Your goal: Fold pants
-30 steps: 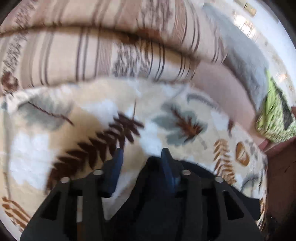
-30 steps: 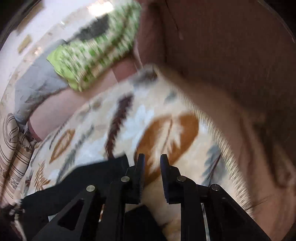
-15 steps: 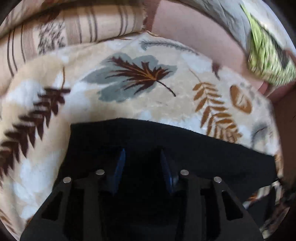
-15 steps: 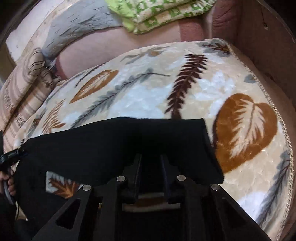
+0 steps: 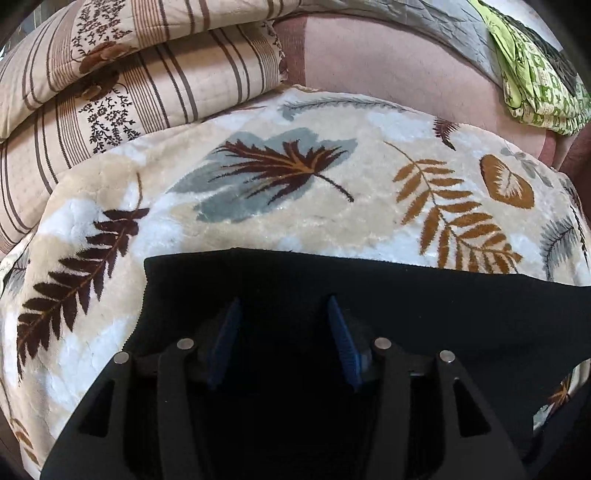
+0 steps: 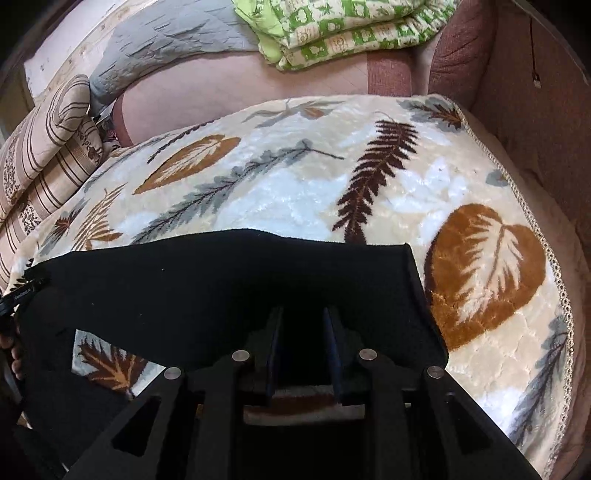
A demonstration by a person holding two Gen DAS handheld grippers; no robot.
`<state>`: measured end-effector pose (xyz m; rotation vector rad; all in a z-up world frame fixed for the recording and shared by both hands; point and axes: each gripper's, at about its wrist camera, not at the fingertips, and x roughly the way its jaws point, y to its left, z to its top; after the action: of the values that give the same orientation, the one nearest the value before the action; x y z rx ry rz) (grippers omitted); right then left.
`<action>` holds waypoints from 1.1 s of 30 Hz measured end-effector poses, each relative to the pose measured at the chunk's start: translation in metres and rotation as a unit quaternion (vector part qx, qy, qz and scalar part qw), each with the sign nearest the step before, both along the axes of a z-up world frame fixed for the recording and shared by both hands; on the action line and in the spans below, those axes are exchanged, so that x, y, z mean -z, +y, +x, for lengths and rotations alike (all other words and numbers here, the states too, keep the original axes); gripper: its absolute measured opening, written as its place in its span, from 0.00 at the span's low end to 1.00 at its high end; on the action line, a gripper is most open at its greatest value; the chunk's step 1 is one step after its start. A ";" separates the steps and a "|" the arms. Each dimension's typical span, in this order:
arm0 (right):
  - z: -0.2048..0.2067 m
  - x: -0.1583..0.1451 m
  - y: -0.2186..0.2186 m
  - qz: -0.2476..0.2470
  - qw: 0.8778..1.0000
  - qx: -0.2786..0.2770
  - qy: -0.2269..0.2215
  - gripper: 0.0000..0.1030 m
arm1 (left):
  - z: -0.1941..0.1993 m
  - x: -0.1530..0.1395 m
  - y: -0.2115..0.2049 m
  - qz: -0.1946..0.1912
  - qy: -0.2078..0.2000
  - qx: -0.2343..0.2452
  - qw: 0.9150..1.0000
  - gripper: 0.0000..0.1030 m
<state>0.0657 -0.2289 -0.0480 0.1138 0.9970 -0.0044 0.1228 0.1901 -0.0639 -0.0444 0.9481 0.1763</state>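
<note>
Lying flat across the plush cream blanket with brown and grey leaf prints [image 5: 332, 206], the black fabric pants [image 5: 424, 306] stretched between both tools. The left gripper [image 5: 282, 306] hovered over them with fingers spread wide, released. The right gripper [image 6: 303, 317] stood parted too (dark cloth beneath; whether anything was pinched, I cannot tell).

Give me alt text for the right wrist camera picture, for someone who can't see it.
The right hand-held gripper, fingers apart, sits over black pants spread on a cream leaf-print blanket. Behind lie a green patterned quilt and striped bedding.
</note>
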 end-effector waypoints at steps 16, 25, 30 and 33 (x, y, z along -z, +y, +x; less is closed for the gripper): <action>0.001 0.002 0.003 -0.013 1.000 -0.013 -0.002 0.24 | -0.001 -0.001 0.001 -0.012 -0.013 0.000 1.000 0.50; 0.001 0.003 0.001 -0.005 1.000 -0.015 -0.001 0.24 | 0.007 0.006 -0.020 -0.019 0.024 0.079 0.996 1.00; 0.000 0.003 -0.001 0.001 1.000 -0.016 -0.002 0.24 | 0.009 0.007 -0.019 -0.030 0.028 0.079 0.996 1.00; 0.000 0.003 -0.002 0.006 1.000 -0.015 -0.004 0.24 | 0.002 -0.003 -0.011 -0.059 0.019 0.097 0.993 1.00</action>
<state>0.0658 -0.2310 -0.0511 0.1099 0.9911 0.0284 0.1245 0.1791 -0.0606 -0.0582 0.9950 -0.0589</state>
